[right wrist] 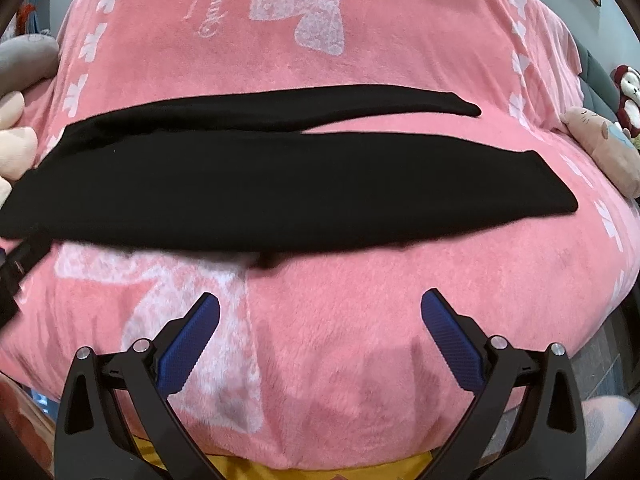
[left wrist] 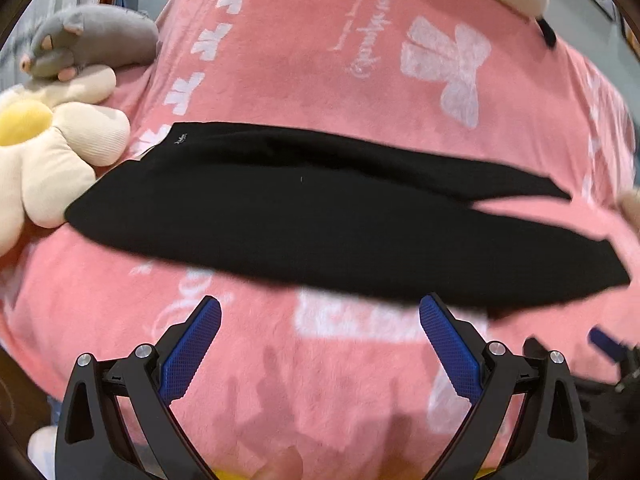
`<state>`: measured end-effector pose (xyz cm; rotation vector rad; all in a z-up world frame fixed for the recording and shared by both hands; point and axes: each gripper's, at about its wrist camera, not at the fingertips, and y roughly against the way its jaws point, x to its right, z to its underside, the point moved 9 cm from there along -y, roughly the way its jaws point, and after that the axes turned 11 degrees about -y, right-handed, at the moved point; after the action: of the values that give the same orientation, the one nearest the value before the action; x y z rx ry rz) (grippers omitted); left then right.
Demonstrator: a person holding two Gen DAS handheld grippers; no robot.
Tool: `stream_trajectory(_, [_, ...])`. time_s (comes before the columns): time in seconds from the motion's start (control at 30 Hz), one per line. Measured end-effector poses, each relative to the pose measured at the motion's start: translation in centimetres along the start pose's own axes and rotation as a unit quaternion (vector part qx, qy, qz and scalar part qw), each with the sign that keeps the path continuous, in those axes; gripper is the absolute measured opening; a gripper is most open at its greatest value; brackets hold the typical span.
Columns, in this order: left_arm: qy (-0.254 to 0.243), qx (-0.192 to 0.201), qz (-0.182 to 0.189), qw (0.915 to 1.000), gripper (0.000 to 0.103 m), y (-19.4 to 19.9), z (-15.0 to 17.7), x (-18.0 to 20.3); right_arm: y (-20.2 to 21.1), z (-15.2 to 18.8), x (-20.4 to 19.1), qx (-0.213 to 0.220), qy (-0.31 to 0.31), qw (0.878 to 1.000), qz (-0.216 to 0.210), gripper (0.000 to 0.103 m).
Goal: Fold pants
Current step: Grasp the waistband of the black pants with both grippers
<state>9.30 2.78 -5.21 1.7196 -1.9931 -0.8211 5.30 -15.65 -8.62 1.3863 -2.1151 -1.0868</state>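
- The long black knit pants lie flat on the pink plush blanket, just ahead of both my hand-held grippers, long axis running crosswise to my reach.
- Waistband end sits beside the cream flower-shaped cushion; the two leg ends splay apart at the far end from it.
- My left hand-held gripper is spread wide and empty, nearer the waistband.
- My right hand-held gripper, also spread and empty, is nearer the legs.
- Bare blanket beyond the pants leaves room to fold.
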Motion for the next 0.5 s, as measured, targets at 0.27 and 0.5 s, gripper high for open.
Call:
stream_trajectory(0.27, [-0.046,0.018,-0.037,0.9981,0.098,-2.8,-7.5,-3.9,-2.5,-11.4,4.0,0.031,-0.001,1.0,-0.005,0.098])
stream_trajectory(0.5, [-0.028,0.007,-0.01,0.9995,0.098,-9.0,-15.8,-10.3,-13.2,-23.5,11.2,-0.027,-0.05,0.996,-0.063,0.098])
